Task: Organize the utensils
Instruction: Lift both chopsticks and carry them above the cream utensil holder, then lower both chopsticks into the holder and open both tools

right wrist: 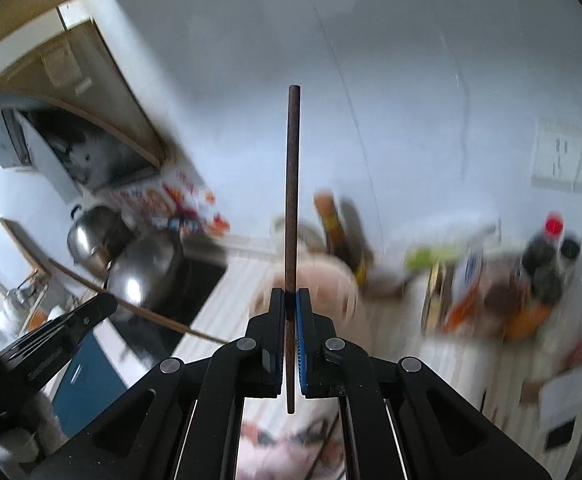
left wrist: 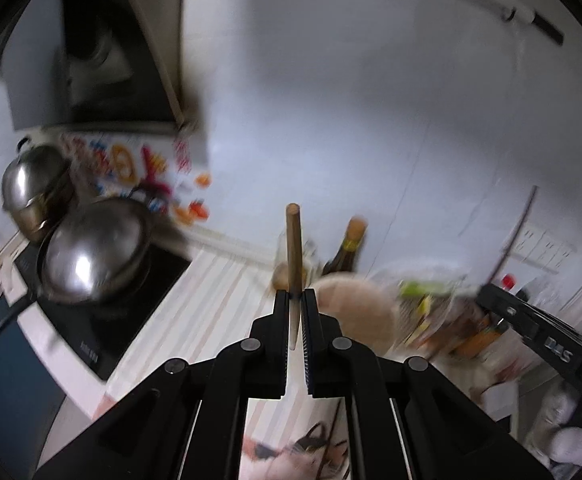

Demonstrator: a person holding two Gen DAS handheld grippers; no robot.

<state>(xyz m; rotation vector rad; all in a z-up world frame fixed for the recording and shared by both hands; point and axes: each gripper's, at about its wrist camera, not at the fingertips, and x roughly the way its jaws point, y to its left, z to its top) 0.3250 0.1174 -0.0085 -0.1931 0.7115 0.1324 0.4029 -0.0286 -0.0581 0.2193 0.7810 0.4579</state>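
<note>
My left gripper [left wrist: 295,294] is shut on a light wooden chopstick [left wrist: 293,248] that stands up between the jaws above the counter. My right gripper [right wrist: 290,292] is shut on a dark brown chopstick [right wrist: 293,184] that points upward in its view. The right gripper with its dark chopstick also shows at the right edge of the left wrist view [left wrist: 487,292]. The left gripper with its light chopstick also shows at the left edge of the right wrist view [right wrist: 109,302]. A pinkish round container [left wrist: 355,304] sits blurred on the counter just beyond both grippers.
A striped counter [left wrist: 219,292] runs under the grippers. A black cooktop [left wrist: 131,308] at the left carries a steel pot [left wrist: 95,252] and a second lidded pot [left wrist: 35,184]. Bottles [left wrist: 349,248] and packets [right wrist: 491,280] crowd the counter's back and right. A range hood [left wrist: 103,48] hangs upper left.
</note>
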